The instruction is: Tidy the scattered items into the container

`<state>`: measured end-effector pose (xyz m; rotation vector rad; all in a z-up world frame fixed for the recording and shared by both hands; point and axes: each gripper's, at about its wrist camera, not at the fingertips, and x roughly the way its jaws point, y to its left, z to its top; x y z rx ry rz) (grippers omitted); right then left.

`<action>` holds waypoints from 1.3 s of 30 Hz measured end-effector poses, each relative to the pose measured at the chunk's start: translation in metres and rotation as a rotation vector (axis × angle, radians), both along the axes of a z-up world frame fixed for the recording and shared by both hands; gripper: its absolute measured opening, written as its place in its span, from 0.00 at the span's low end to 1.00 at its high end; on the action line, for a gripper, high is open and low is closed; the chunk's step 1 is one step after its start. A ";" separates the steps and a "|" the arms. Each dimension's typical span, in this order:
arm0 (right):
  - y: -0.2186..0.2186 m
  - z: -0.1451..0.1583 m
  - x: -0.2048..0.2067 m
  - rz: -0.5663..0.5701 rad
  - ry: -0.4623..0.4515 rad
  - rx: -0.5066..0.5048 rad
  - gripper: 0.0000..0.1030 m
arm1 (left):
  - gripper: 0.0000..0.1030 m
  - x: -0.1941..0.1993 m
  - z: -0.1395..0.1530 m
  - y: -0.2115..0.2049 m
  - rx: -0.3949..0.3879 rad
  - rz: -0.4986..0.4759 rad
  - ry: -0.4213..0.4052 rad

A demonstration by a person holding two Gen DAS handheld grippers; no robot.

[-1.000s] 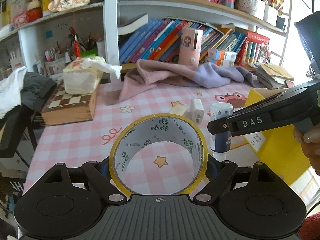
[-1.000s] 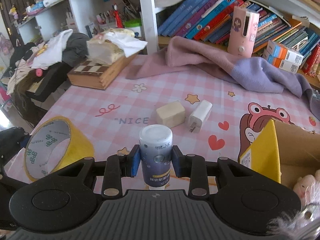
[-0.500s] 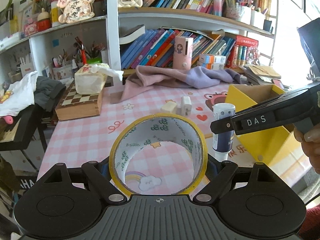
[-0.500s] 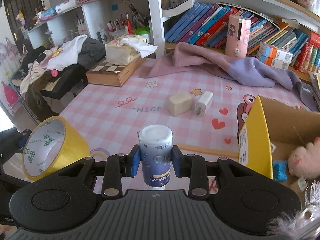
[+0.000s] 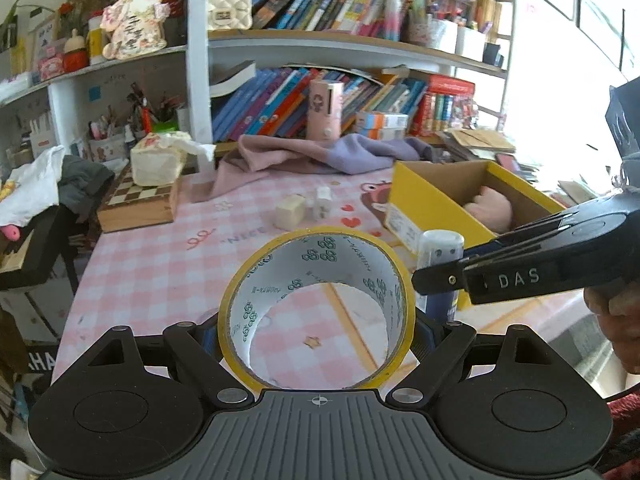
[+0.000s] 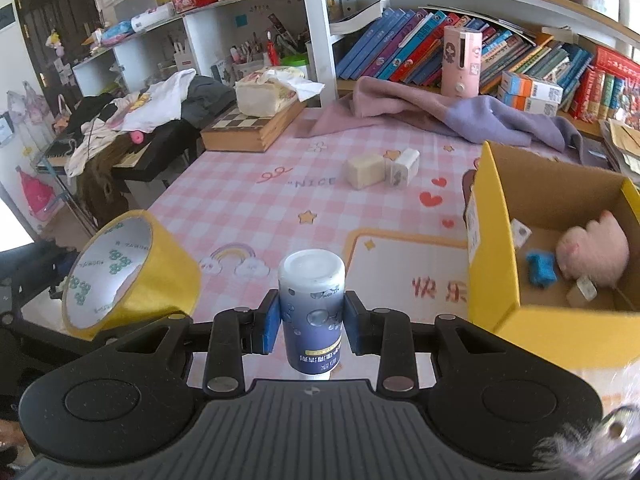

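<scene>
Tape roll [image 5: 316, 304] and bottle [image 6: 311, 300] are each clamped in your hand-held grippers. Next, carry both over the yellow box [image 6: 492, 240] and let go.

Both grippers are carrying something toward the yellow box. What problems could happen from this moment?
1. The tape roll is wide, and the left gripper pinches only its outer sides, so it might slip or tilt.
2. The right gripper holds the bottle close beside the left one; they could bump at the yellow box.
3. The box already holds a pink plush and small items, so the roll may land on them or catch the wall.
</scene>
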<state>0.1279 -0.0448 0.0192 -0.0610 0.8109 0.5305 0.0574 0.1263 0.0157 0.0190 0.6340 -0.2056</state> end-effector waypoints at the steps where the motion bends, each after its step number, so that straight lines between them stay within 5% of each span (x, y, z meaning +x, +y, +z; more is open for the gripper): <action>1: -0.002 0.000 -0.006 -0.003 0.000 0.000 0.30 | 0.84 -0.004 0.001 -0.002 -0.002 -0.008 -0.002; 17: -0.042 -0.013 -0.067 -0.154 0.054 -0.006 0.30 | 0.84 -0.037 -0.003 -0.030 -0.038 -0.132 0.018; 39: -0.105 -0.016 -0.101 -0.403 0.090 -0.063 0.30 | 0.84 -0.020 -0.012 -0.091 -0.087 -0.385 0.049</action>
